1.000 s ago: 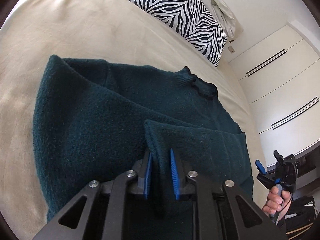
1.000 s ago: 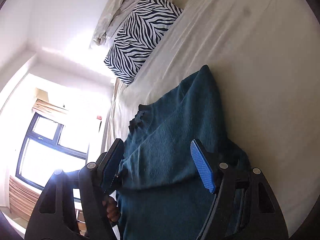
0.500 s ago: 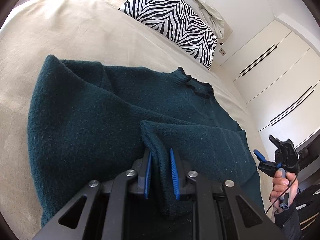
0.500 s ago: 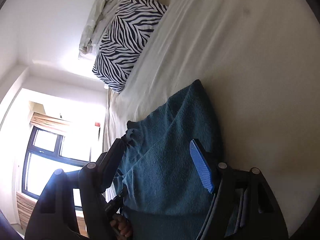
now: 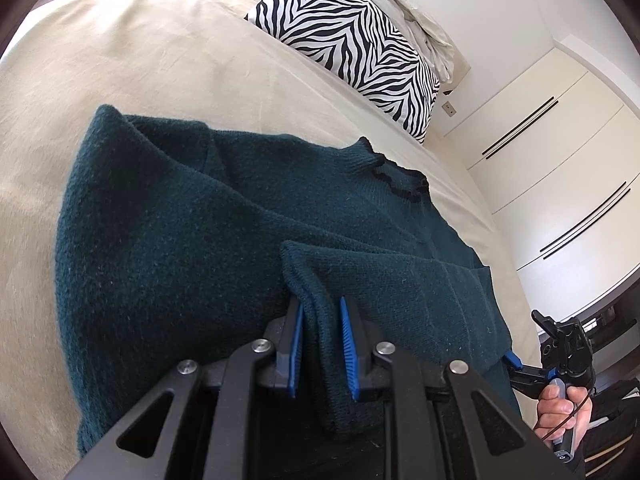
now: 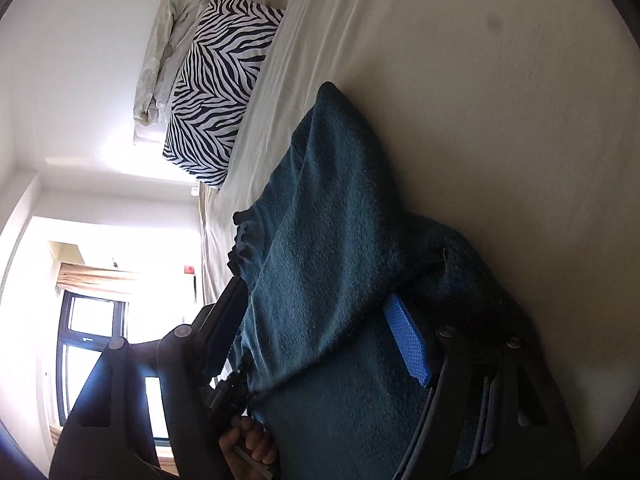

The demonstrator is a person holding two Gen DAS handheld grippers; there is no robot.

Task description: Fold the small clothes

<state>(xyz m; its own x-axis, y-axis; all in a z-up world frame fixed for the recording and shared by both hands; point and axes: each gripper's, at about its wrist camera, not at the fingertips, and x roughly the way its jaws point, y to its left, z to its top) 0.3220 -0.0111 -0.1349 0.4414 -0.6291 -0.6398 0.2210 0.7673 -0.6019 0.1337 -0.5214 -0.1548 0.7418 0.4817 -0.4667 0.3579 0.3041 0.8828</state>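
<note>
Sweater point(image 5: 168, 264) fold pinched by left gripper point(image 5: 322, 344); only the right view shows right gripper point(image 6: 324, 336) agape.

- My work surface is a bed point(image 5: 168, 60) under a plain beige sheet.
- A dark green sweater point(image 5: 180, 240) lies on it, partly folded.
- A zebra-print pillow point(image 5: 352, 44) rests at the far end, crumpled pale bedding point(image 6: 168, 52) behind it.
</note>
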